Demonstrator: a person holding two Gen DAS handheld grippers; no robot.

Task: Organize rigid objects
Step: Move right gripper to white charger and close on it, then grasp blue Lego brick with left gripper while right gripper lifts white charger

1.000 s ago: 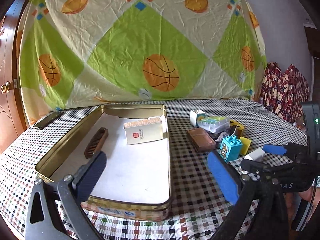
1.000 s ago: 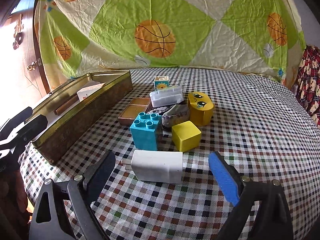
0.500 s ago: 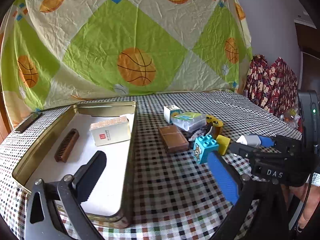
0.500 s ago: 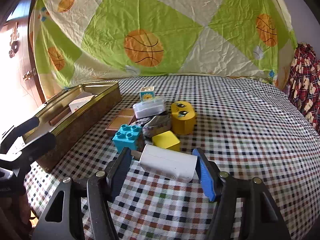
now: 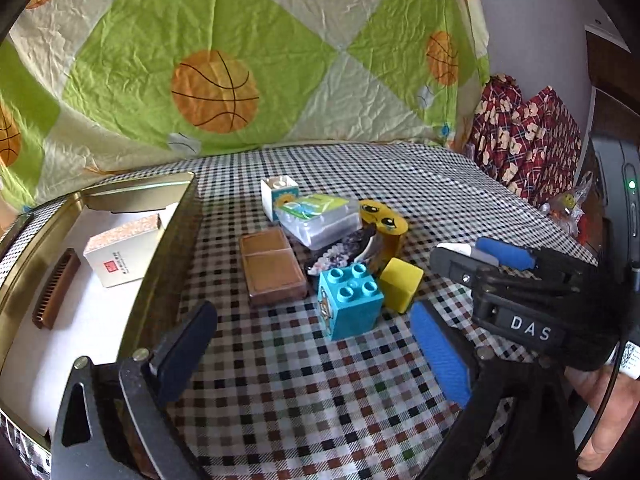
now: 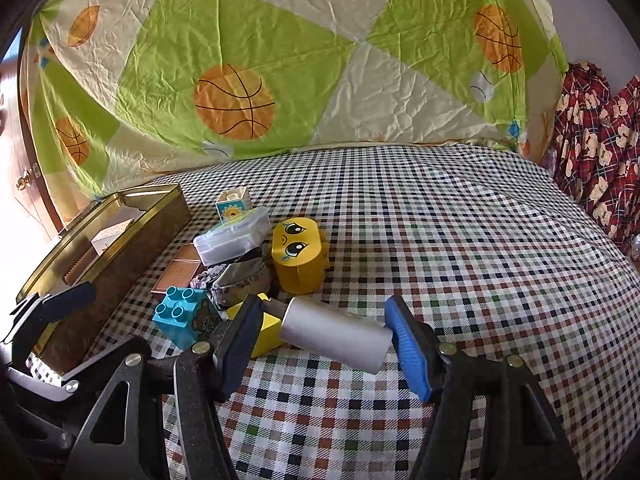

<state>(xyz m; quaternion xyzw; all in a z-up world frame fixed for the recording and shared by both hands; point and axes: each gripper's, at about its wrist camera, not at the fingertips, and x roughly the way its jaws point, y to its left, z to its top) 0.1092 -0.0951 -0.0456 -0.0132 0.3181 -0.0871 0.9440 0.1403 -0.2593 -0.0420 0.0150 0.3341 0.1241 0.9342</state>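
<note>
Open gold tin (image 5: 168, 216) left of a toy pile on the checked table (image 6: 460, 240). Right gripper (image 6: 320, 334) closed on white charger (image 6: 336, 332), now lifted clear beside the pile; looks light, stiff, smooth, best pinched across flat sides. Left gripper (image 5: 312, 356) wide open, empty, swung toward the pile.
</note>
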